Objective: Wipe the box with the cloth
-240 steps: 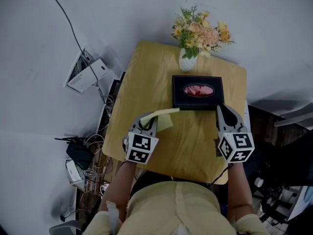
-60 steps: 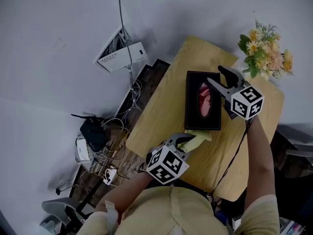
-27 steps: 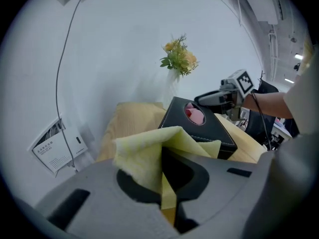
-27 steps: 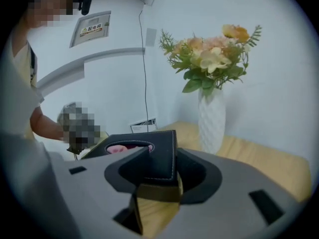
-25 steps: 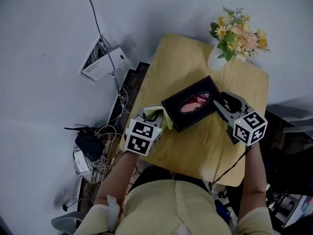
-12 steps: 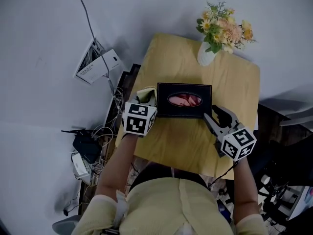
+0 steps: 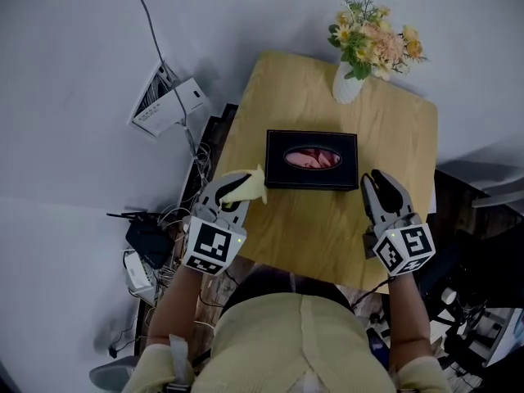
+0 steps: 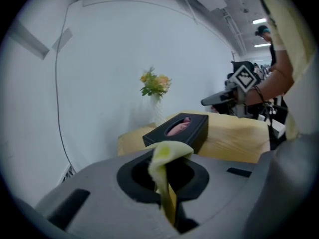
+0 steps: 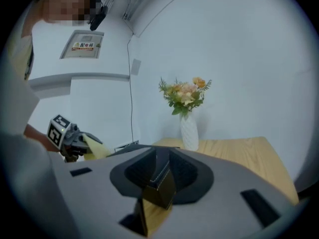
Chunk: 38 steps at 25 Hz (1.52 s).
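The black tissue box (image 7: 282,174) lies flat in the middle of the wooden table (image 7: 327,236), pink tissue showing in its oval slot. My left gripper (image 7: 237,184) hangs just off the box's near left corner, shut on a folded yellow cloth (image 7: 248,187). In the left gripper view the cloth (image 8: 167,156) sticks up from the jaws with the box (image 8: 192,131) beyond it. My right gripper (image 7: 378,188) is by the box's near right corner, clear of it. Its jaws are closing with nothing between them. The box's corner (image 9: 162,188) shows through their gap.
A white vase of flowers (image 7: 348,84) stands at the table's far edge, behind the box. On the floor to the left lie a white device (image 7: 168,105), cables and a black device (image 7: 147,240). The table's left edge runs close to my left gripper.
The box, skewed a second ago, now lies square on the table. My left gripper has drawn back from the box's left end with the cloth. The right jaws have narrowed.
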Each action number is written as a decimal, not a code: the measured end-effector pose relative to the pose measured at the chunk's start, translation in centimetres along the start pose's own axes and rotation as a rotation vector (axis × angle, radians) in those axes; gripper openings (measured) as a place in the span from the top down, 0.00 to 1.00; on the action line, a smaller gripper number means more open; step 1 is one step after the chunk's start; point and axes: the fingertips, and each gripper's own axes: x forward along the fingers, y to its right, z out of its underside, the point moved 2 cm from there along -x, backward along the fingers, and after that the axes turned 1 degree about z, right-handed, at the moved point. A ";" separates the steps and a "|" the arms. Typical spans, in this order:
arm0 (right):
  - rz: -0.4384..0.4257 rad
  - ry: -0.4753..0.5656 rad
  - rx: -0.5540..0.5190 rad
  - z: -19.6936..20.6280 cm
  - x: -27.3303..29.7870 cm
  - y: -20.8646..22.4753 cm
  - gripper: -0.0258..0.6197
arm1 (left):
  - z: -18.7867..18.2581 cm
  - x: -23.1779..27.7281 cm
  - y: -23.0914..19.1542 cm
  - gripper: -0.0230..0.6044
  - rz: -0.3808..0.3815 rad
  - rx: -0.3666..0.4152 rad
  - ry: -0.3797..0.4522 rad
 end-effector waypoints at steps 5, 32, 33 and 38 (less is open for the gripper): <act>-0.037 -0.003 0.008 -0.2 -0.8 -1.0 0.89 | -1.5 -4.2 2.6 0.92 0.095 0.041 0.069; 0.060 -0.063 0.003 1.8 -6.2 0.0 0.90 | -1.1 9.2 12.5 0.92 0.140 -0.393 -0.019; 0.051 -0.064 0.007 1.9 -5.8 -0.2 0.90 | -0.8 8.9 12.0 0.92 0.127 -0.398 -0.020; -0.011 -0.062 0.016 2.0 -3.9 -1.9 0.90 | 0.8 7.1 9.7 0.92 0.043 -0.431 -0.028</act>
